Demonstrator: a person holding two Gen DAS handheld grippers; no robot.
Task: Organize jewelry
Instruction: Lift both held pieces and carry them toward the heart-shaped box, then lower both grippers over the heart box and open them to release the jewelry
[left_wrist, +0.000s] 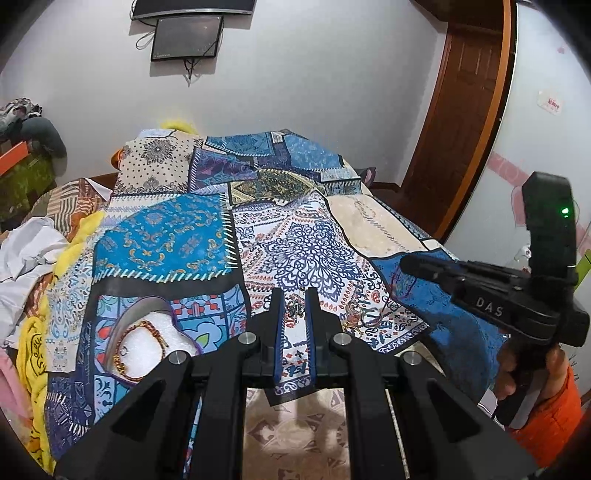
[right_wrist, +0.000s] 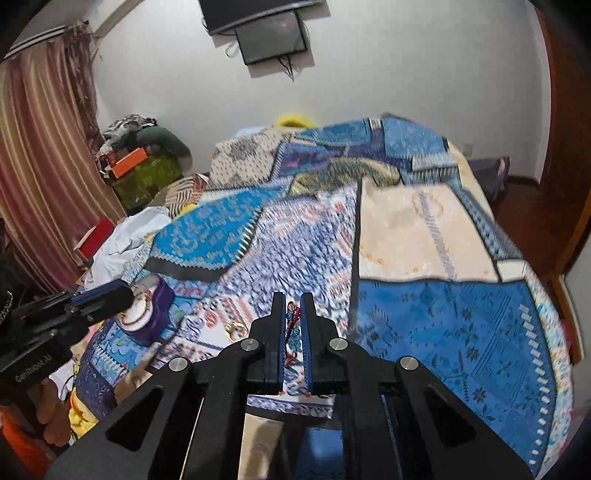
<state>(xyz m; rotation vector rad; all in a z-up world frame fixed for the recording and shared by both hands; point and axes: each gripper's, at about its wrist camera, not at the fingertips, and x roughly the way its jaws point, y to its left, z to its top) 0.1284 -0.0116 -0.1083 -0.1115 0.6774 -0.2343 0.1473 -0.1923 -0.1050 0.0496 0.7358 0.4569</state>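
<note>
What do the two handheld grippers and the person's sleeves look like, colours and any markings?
Both grippers are matte black with silver round bolts and blue-lined fingers. The right gripper, seen from the left wrist camera, bears white letters "DAS" and a small green light. The left gripper, in the right wrist view, has faint white lettering too blurred to read. The sleeves are orange.

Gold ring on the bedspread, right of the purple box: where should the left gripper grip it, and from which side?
A judgement: the gold ring lies flat on the patterned bedspread, so nothing stands up to pinch. Come straight down from above with the left gripper, one finger inside the hoop, one outside, closing across the band. The side nearer the purple box looks free of other pieces.
</note>
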